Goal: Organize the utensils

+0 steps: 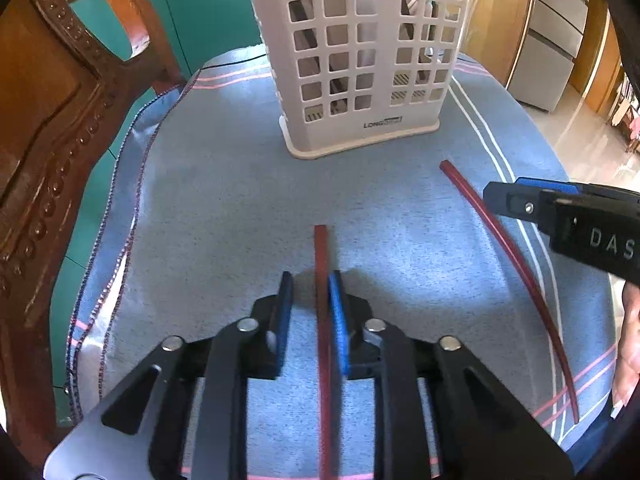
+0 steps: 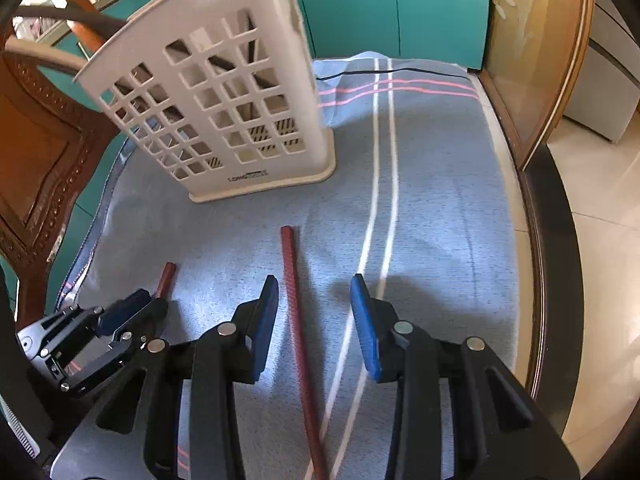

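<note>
Left gripper (image 1: 310, 280): jaws partly open around the near chopstick (image 1: 322, 320); right pad touching it, left pad apart, no grip.
Right gripper (image 2: 314, 292): jaws open, straddling the far-right chopstick (image 2: 298, 332), pads clear of it.
Chopsticks: two dark red, thin, square-ended sticks lying flat on the cloth, well apart.
Basket (image 1: 360, 60): white plastic, square-holed grid, upright at the far side.
Cloth (image 1: 224, 208): blue, woven, pink and white stripes; bare room between sticks and basket.
Edges: carved wooden chair (image 1: 48, 128) on the left; cloth edge drops on the right.

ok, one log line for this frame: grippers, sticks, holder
left gripper: open, straddles left chopstick | right gripper: open, straddles right chopstick | both flat on cloth | holder: upright, beyond
</note>
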Demonstrator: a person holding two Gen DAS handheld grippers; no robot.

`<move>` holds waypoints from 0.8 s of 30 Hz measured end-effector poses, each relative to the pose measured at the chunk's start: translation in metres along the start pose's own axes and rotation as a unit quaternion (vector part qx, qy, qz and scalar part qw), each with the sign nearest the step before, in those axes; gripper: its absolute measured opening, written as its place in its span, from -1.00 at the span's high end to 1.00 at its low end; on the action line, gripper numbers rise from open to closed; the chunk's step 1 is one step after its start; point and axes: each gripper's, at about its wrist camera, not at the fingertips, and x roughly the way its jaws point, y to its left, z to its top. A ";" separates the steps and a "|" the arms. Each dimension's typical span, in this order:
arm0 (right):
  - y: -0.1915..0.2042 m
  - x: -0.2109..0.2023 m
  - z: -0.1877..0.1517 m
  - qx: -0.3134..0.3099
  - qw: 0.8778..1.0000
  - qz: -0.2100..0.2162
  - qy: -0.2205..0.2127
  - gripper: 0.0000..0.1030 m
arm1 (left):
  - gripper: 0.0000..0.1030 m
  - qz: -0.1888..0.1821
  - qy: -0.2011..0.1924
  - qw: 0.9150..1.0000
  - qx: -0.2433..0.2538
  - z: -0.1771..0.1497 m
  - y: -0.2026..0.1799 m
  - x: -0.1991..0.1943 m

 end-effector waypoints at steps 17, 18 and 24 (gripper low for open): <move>-0.005 -0.001 0.001 -0.023 0.999 -0.006 -0.032 0.28 | 0.56 -0.070 0.008 0.997 0.025 0.014 0.022 0.007; -0.002 -0.001 0.001 -0.032 0.999 -0.004 -0.033 0.28 | 0.56 -0.073 0.009 0.997 0.027 0.012 0.023 0.007; 0.026 0.012 0.002 -0.074 0.997 -0.022 -0.024 0.28 | 0.56 -0.094 0.016 0.995 0.000 0.007 0.042 0.007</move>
